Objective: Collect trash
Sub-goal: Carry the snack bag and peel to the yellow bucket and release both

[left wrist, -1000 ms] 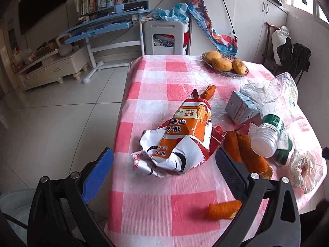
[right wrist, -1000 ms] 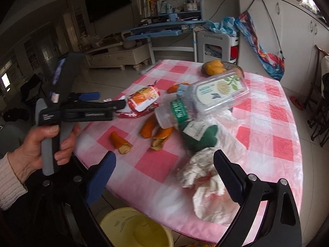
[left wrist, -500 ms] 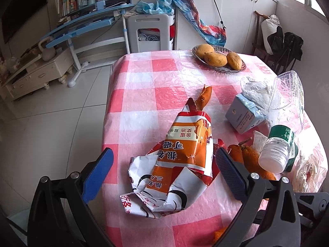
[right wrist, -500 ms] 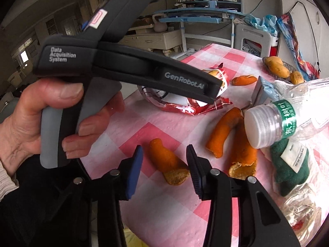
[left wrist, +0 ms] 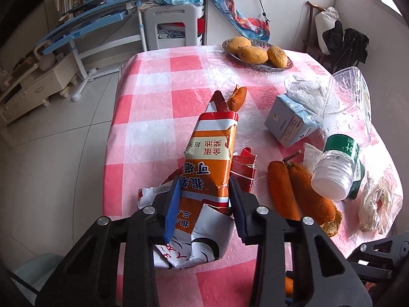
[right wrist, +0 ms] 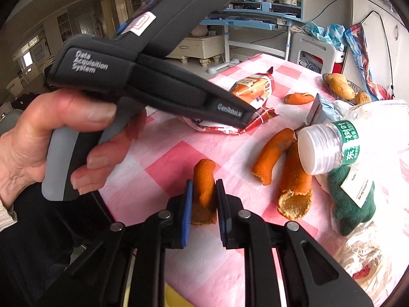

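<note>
My left gripper point(left wrist: 204, 199) is shut on a crumpled orange and white snack bag point(left wrist: 209, 158) lying on the pink checked table point(left wrist: 158, 107). The bag also shows in the right wrist view point(right wrist: 253, 89), pinched by the left gripper's black body point(right wrist: 153, 84). My right gripper point(right wrist: 203, 197) is shut on a short orange peel piece point(right wrist: 204, 179) near the table's front edge. Two more orange peel pieces point(right wrist: 283, 163) lie to its right, also in the left wrist view point(left wrist: 294, 186).
A tipped plastic bottle point(right wrist: 329, 145) with a white cap, a green cloth point(right wrist: 350, 204), a blue carton point(left wrist: 288, 122), crumpled plastic point(left wrist: 378, 204) and a fruit dish point(left wrist: 258, 53) sit on the right. A yellow bin point(right wrist: 173, 294) stands below the table edge.
Both grippers moved forward and closed: the left onto the snack bag, the right onto the short orange peel piece.
</note>
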A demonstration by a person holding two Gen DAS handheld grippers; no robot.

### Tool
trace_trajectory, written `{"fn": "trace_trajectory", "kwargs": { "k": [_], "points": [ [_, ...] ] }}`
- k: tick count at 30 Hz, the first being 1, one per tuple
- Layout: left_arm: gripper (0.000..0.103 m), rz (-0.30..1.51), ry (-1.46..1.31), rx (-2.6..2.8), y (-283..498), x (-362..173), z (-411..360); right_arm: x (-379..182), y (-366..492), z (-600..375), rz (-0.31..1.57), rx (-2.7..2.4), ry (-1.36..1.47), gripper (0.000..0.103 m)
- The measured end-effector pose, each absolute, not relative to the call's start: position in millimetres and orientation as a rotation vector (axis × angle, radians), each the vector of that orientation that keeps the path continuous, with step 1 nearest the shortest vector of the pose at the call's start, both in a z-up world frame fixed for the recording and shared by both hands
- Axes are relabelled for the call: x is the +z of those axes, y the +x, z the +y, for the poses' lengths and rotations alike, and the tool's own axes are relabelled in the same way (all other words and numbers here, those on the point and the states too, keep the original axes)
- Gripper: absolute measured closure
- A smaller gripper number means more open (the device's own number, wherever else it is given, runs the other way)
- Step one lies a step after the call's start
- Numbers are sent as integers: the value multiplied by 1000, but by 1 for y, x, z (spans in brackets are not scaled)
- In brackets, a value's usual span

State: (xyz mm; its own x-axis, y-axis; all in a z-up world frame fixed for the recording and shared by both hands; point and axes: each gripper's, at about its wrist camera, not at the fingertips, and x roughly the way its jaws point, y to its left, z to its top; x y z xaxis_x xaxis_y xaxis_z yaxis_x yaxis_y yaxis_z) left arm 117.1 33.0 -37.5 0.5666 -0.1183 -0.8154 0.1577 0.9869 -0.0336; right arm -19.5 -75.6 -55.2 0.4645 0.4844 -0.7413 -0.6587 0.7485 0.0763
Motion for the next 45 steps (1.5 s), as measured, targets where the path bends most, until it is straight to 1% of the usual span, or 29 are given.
{"fn": "trace_trajectory", "kwargs": {
  "k": [2,5,9,16,20,25,28,29,31,32,33,35,37,39,43,45],
  "points": [
    [73,946,12,-153,111,-34,39,-52,-23,-79,823,707,-225,85],
    [75,932,-75,-148,102,-28,52,-46,-25,-85,819,700,-202,85],
    [75,893,-171,-151,85,-19,65,-37,-27,-91,809,695,-170,85],
    [75,843,-222,-147,52,-7,67,-28,-54,-107,820,685,-90,85],
    [75,834,-243,-149,27,-5,65,-32,-83,-111,880,698,-91,85],
    [75,828,-253,-159,-6,-7,59,-49,-119,-115,988,692,-105,85],
    [75,835,-243,-159,-24,-9,54,-59,-132,-120,1042,665,-114,83],
    [75,838,-238,-160,-29,-10,51,-61,-135,-123,1048,651,-109,81],
    [75,843,-232,-164,-41,-11,45,-59,-136,-132,1042,621,-77,65],
    [75,848,-229,-165,-48,-13,42,-56,-136,-138,1020,608,-54,62],
    [75,853,-225,-167,-54,-14,39,-53,-139,-144,993,592,-32,56],
    [75,871,-220,-180,-66,-19,33,-44,-143,-156,926,539,6,51],
    [75,895,-196,-201,-79,-24,22,-33,-144,-170,843,479,60,39],
    [75,922,-160,-231,-91,-29,11,-21,-144,-183,762,418,108,32],
    [75,1033,-74,-320,-111,-46,-17,-11,-140,-202,674,328,186,28],
    [73,1121,-37,-399,-118,-60,-31,-11,-138,-211,658,297,222,27]
  ]
}}
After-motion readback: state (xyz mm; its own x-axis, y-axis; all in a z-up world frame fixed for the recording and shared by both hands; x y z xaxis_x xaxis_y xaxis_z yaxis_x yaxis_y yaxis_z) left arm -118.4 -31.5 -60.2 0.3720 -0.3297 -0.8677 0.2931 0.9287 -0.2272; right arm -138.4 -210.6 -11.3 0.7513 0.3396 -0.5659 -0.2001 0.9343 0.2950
